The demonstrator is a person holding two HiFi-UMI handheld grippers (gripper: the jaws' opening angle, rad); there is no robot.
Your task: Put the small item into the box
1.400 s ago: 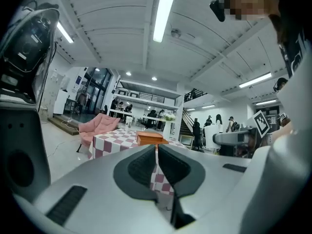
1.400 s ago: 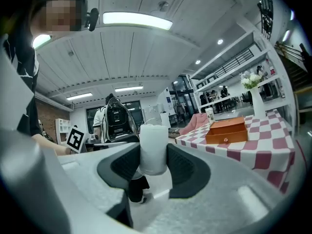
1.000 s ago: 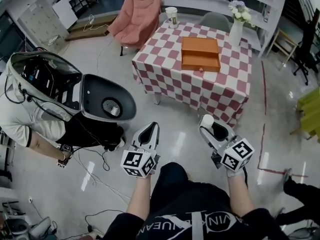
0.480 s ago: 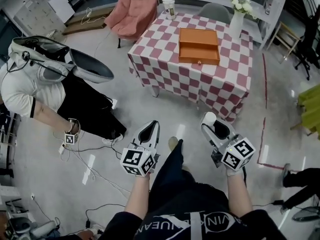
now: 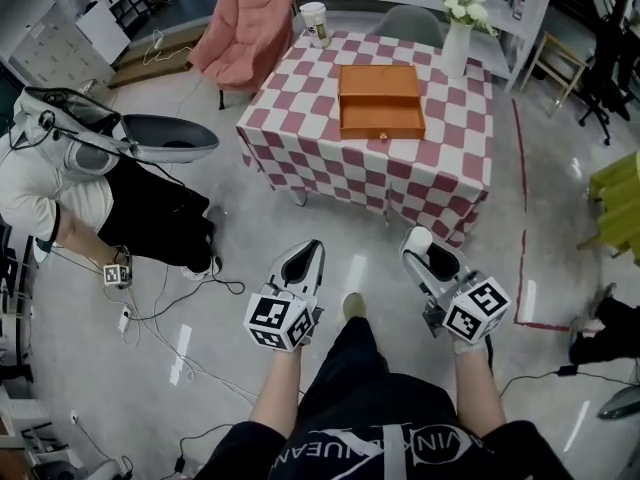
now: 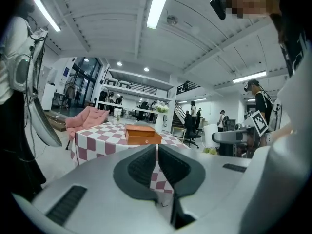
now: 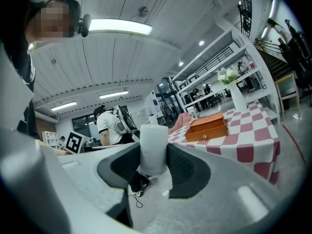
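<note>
**Checked table, three things on it**

The table [image 5: 450, 138] wears a red-and-white checked cloth that hangs over its edges. An orange box [image 5: 380, 98] sits near the middle of it, with a small knob on its front. A white vase [image 5: 456, 48] of flowers stands at the far right corner. A paper cup [image 5: 315, 23] stands at the far left corner.

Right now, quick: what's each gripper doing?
Left gripper: shut, nothing between the jaws.
Right gripper: shut on a small white cylinder.
</note>
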